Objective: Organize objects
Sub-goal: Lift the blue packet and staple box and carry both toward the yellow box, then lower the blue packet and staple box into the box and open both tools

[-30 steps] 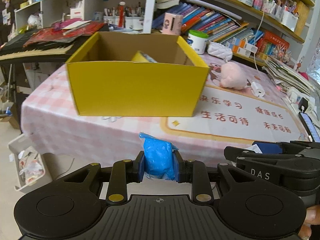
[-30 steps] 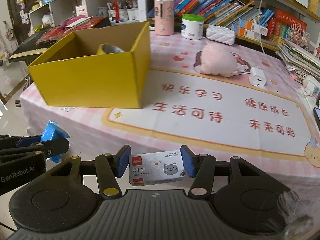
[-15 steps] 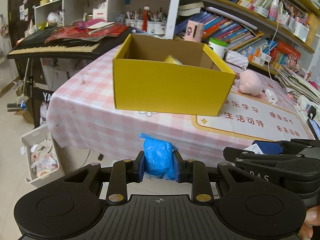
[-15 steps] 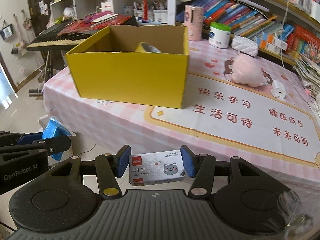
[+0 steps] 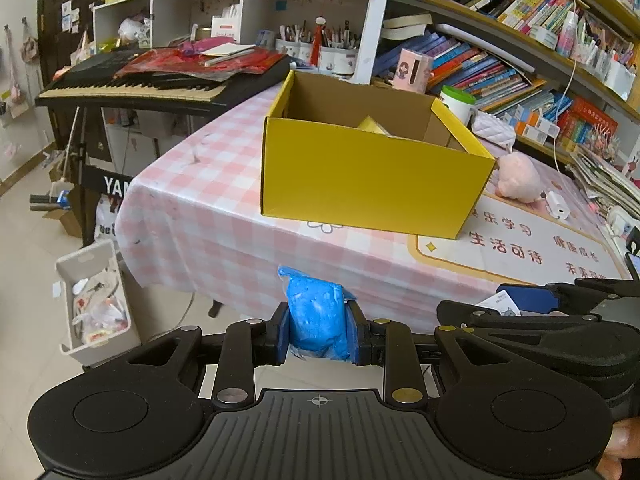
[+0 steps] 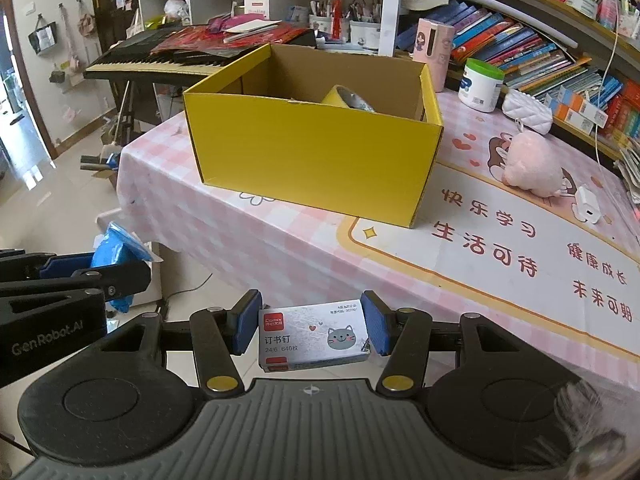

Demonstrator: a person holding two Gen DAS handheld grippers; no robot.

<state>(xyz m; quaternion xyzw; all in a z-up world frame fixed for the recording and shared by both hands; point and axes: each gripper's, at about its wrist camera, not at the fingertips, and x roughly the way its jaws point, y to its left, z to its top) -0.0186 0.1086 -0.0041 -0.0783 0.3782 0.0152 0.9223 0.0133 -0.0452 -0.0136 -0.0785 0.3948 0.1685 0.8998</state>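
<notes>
My left gripper (image 5: pixel 318 332) is shut on a blue plastic packet (image 5: pixel 316 314), held off the near edge of the table. My right gripper (image 6: pixel 312 328) is shut on a small white staple box (image 6: pixel 314 336) with a grey cat printed on it. An open yellow cardboard box (image 5: pixel 368 176) stands on the pink checked tablecloth (image 5: pixel 208 216) ahead of both grippers; a yellow tape roll (image 6: pixel 346 100) lies inside it. In the right wrist view the left gripper (image 6: pixel 96 268) and its blue packet (image 6: pixel 114 252) show at the left edge.
A pink plush toy (image 6: pixel 528 164), a white charger (image 6: pixel 586 208), a white tub with a green lid (image 6: pixel 482 84) and a pink cup (image 6: pixel 434 46) sit on the table's right side. A keyboard (image 5: pixel 160 88) stands to the left, bookshelves (image 5: pixel 520 40) behind, a white bin (image 5: pixel 96 300) on the floor.
Both grippers have drawn back and to the left from the table; the yellow box now looks smaller and farther right. Each grip is unchanged.
</notes>
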